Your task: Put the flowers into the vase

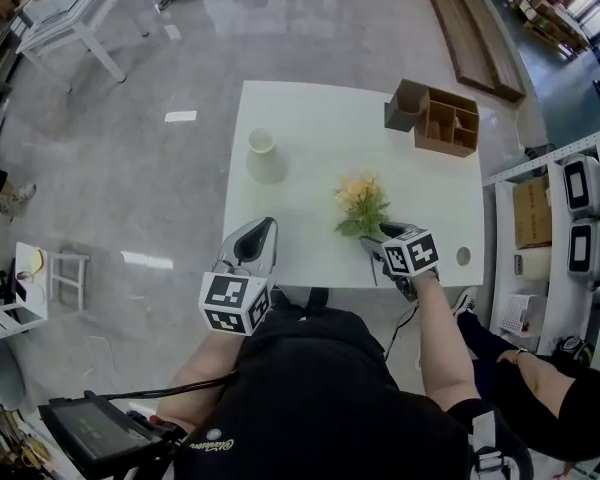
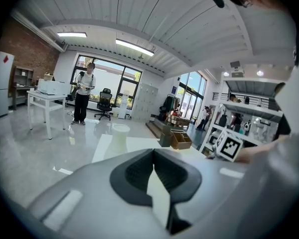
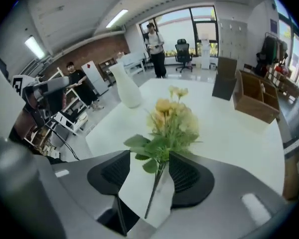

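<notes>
The jaws of the right gripper (image 3: 149,156) stand apart, and the thin stem of the flowers (image 3: 172,116) runs down between them, closer to the right-hand jaw. I cannot see that they press it, so I judge the stem is enclosed but not yet clenched. The yellow blooms and green leaves point away from the gripper, over the near part of the white surface (image 1: 320,128).

The jaws of the left gripper (image 2: 153,152) are together at the tips with nothing between them. This gripper waits at the near edge of the surface, on the left side.

The white vase (image 1: 263,155) stands upright further back and to the left, well apart from the flowers, with its mouth open. A wooden organizer (image 1: 445,120) sits at the far right corner, out of the way.

The step in hand seems to be the pick-up of the flowers. Next, the right jaws should close on the stem, lift the bunch, carry it left to above the vase and turn the stem downward into the mouth.
</notes>
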Available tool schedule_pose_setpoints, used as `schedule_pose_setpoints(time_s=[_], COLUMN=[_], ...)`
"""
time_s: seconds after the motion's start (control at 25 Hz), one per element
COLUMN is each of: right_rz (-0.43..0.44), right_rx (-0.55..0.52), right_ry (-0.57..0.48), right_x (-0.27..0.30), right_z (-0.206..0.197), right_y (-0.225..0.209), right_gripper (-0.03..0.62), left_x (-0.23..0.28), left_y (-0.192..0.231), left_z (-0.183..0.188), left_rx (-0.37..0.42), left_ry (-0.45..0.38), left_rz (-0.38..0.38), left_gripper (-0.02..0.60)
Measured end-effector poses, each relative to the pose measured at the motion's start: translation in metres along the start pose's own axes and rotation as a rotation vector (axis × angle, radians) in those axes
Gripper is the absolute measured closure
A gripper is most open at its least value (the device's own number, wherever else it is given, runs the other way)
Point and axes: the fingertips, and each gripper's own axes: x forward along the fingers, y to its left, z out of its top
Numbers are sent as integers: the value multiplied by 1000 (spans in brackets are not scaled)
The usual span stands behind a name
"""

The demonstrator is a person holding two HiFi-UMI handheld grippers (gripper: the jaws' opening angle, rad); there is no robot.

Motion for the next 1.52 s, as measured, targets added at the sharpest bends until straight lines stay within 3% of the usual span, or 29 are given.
schedule_pose_setpoints(time_s=[0.16, 0.32, 0.92, 1.28, 1.52], right_rz=[45, 77, 87, 74, 4], right_rx=[83, 129, 183, 170, 115], right_ry=[148, 231, 310, 189, -123], right_x=[28, 51, 75, 53, 1], right_z=[-25, -35, -38, -13, 62], right_y=[-17, -22, -28, -30, -25], right_gripper=[344, 352, 519, 543, 545], left_x=[-3, -6, -6, -5, -6], left_y=[6, 11, 13, 6, 4], left_z=[-3, -5, -6, 1, 15], left_rx=[-10, -16, -20, -12, -1], left_ry=[3, 4, 10, -9, -42], left_rz=[16, 31, 50, 56, 68], left_gripper=[575, 575, 575, 575, 575])
